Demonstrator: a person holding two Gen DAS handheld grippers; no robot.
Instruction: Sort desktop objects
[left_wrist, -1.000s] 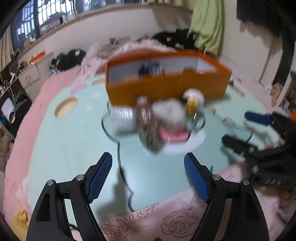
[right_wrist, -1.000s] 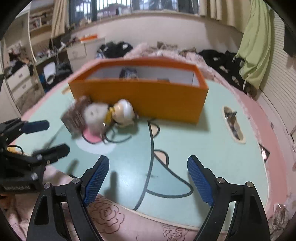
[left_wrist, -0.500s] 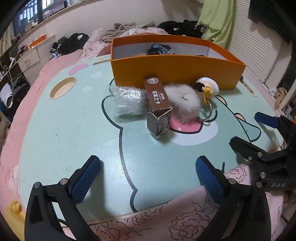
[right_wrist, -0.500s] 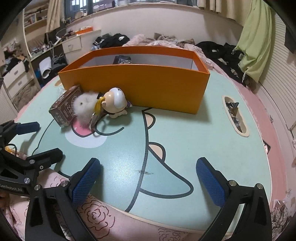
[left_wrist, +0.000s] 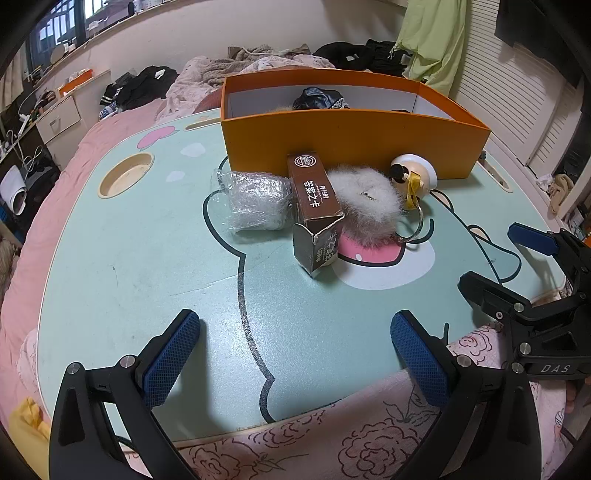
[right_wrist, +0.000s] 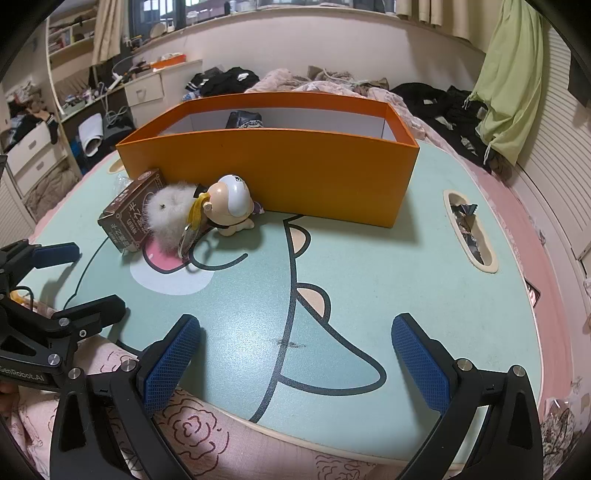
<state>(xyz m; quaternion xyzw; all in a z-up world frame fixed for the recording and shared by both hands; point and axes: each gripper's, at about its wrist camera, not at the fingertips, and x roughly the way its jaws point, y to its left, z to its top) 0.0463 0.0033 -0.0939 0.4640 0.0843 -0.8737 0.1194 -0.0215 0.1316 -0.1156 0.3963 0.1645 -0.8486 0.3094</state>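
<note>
Across the far half of the mint-green table (left_wrist: 129, 266), printed with a cartoon face in dark outline, stands one long orange cardboard box (left_wrist: 347, 144), open-topped with white inner walls; a dark crumpled item (left_wrist: 319, 99) lies inside near its far wall. Four loose things crowd against the box's near wall, toward the table's middle. One is a wad of clear crinkled plastic wrap (left_wrist: 255, 203), farthest toward the table's left edge. Touching it on the right is one brown card carton (left_wrist: 314, 210) with white print, lying on its side, its near end flap ajar. Leaning on the carton is one grey-white fur pompom (left_wrist: 365, 203) with a metal ring, and next to that one smooth round-headed figurine (right_wrist: 231, 205) in cream and white with a yellow ribbon, touching the box wall.

Both hand-held grippers hang over the table's near edge, above a pink rose-printed cloth. The left gripper (left_wrist: 295, 349) has its blue textured pads spread wide with nothing between them; the right gripper (right_wrist: 295, 349) is likewise spread wide and empty. Each sits well apart from the cluster.

Bare tabletop runs from the near edge up to the four things. The left side is open around one round cup recess (left_wrist: 125, 179); the right side is open up to one long slot (right_wrist: 469, 230) near the right edge, holding crumpled wrappers.
</note>
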